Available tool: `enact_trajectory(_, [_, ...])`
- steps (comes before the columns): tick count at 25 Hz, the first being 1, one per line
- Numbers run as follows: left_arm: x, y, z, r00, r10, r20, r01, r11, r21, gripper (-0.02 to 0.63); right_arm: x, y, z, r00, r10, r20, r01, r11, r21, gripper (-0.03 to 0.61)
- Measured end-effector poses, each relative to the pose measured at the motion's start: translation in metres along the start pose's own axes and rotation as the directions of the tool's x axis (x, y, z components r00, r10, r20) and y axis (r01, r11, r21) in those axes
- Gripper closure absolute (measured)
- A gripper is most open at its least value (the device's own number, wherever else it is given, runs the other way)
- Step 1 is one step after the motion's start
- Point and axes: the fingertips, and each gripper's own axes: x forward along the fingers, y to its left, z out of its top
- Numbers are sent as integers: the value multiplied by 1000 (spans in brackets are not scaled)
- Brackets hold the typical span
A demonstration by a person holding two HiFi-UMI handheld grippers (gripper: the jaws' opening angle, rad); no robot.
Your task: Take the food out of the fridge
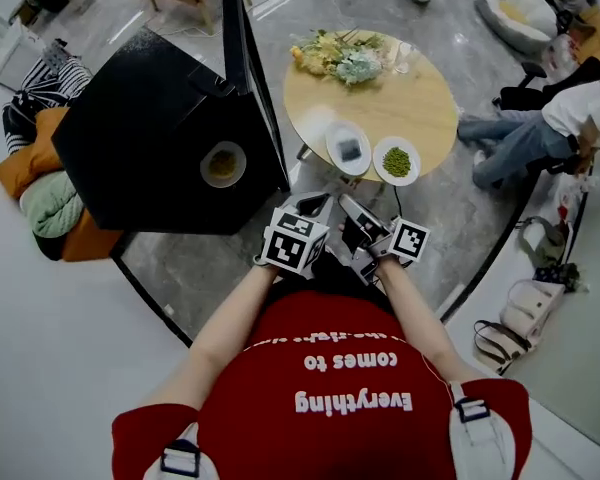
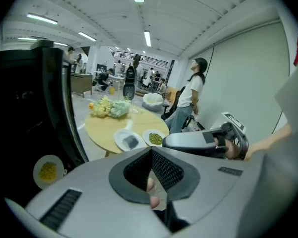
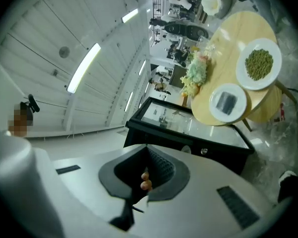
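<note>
On a grey marble floor (image 1: 210,268), a white plate of yellow food (image 1: 223,164) sits inside the open black fridge (image 1: 150,118). Near the round wooden counter (image 1: 420,98), left gripper (image 2: 152,155) and right gripper (image 3: 148,155) hold fingers together, empty.

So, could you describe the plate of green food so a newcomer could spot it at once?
Find the round wooden table right of the black fridge. Two white plates sit at its near edge, across from the flowers. Yours, the right-hand plate, is heaped with small green pieces; its neighbour holds a dark square.
</note>
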Motion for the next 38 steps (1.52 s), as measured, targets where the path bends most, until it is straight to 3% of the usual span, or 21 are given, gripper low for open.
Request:
enact_trajectory(4, [-29,36,-21,995,97,20,-94,990,-104,609,36,-3,-34,991,16,-134,-14,1000,15,568])
enact_trajectory(9, [-68,77,-48,975,218,36,-204,951,-231,609,74,-1,-78,961,39,-275,-27,999,46,568])
enact_trajectory(18, [-138,142,-105,904,427,22,-369,805,-466,609,124,-12,-141,898,4,-440,25,998,60,568])
enact_trajectory(21, [-148,158,-120,884,466,14,-391,758,-522,609,145,-18,-152,887,15,-462,13,998,56,568])
enact_trajectory(25, [-148,169,-142,873,488,-3,-403,718,-568,609,172,-34,-168,872,14,-489,26,997,76,568])
enact_trajectory(31, [-130,177,-174,873,488,-10,-389,684,-617,609,195,-89,-183,852,-75,-518,106,994,30,566])
enact_trajectory(36, [-107,184,-208,882,466,-62,-412,704,-578,609,203,-142,-183,841,-208,-499,248,969,15,558])
enact_trajectory(38, [-98,182,-222,890,449,-75,-407,710,-575,609,205,-159,-184,839,-229,-494,277,960,25,455])
